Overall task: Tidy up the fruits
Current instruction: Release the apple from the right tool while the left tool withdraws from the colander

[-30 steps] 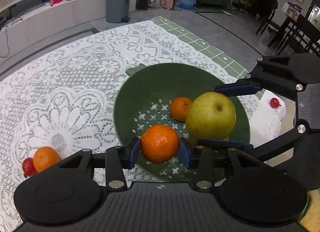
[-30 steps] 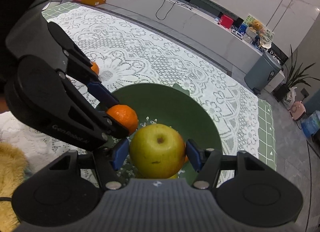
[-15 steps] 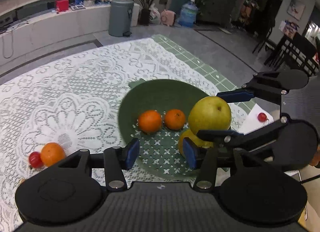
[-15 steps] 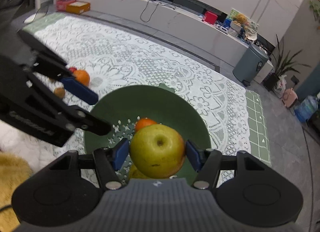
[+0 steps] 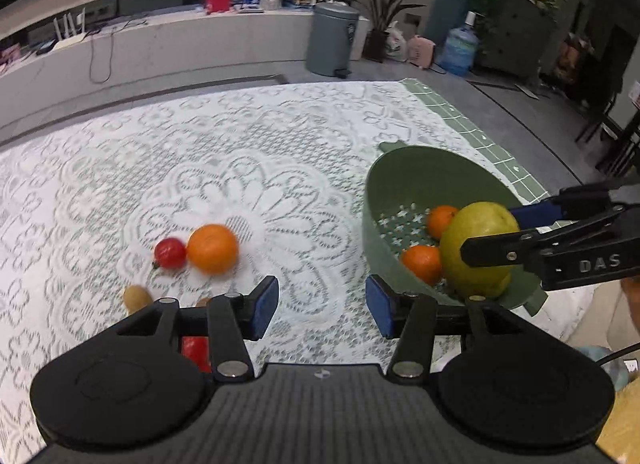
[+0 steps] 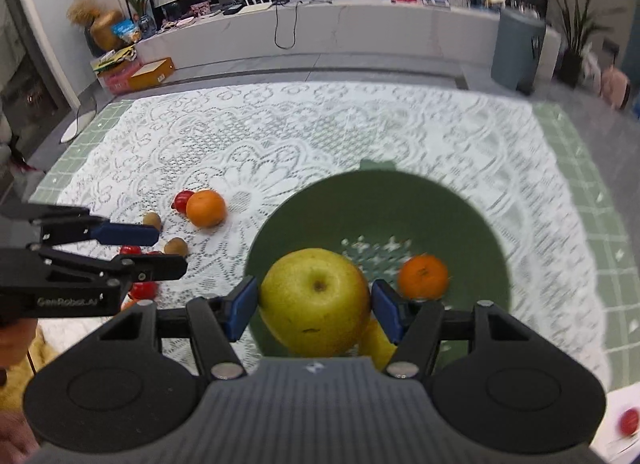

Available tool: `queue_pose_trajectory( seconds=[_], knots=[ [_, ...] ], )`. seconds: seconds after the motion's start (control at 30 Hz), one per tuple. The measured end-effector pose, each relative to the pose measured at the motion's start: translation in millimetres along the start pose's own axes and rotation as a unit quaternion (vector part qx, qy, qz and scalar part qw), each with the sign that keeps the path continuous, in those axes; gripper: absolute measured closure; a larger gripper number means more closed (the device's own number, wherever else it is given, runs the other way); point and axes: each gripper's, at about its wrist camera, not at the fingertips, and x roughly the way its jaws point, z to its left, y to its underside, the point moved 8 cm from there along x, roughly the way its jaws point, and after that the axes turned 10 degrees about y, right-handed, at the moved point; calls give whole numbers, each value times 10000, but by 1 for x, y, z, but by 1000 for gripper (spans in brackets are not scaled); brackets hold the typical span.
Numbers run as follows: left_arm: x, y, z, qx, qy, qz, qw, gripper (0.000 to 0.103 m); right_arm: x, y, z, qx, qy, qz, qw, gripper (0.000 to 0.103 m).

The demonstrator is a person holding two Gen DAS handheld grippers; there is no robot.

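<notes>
My right gripper [image 6: 314, 306] is shut on a yellow-green apple [image 6: 314, 302] and holds it over the near rim of the green colander bowl [image 6: 400, 199]. One tangerine [image 6: 423, 276] shows in the bowl in the right wrist view; the left wrist view shows two tangerines [image 5: 422, 263] in the bowl [image 5: 424, 175] beside the apple [image 5: 476, 250]. My left gripper [image 5: 322, 306] is open and empty above the lace cloth, left of the bowl. An orange [image 5: 212, 248] and a small red fruit [image 5: 170, 252] lie on the cloth ahead of it.
Small brown fruits [image 6: 175, 246] and more red fruits [image 6: 142, 290] lie on the cloth [image 6: 360, 135] near my left gripper [image 6: 144, 248]. A yellow fruit [image 6: 378, 344] sits under the apple. A red fruit [image 6: 627, 420] lies on white paper at the right. The table's far edge drops to the floor.
My left gripper let go of a tangerine into the bowl, opened, and swung left toward the orange on the cloth. My right gripper still holds the apple over the bowl.
</notes>
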Motion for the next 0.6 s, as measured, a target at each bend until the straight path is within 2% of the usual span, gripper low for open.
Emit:
queue_pose_trajectory(
  seconds=[0.2, 0.43, 0.6],
  knots=[
    [-3, 11, 7, -60, -69, 28, 10000, 43, 20, 1, 1, 389, -128, 200, 9990, 43],
    [-1, 15, 15, -301, -48, -12, 9995, 43, 36, -28, -24, 1098, 201, -158, 9936, 43],
    [-3, 18, 21, -271, -160, 7, 9995, 43, 64, -33, -26, 1242, 391, -25, 9915, 43]
  ],
)
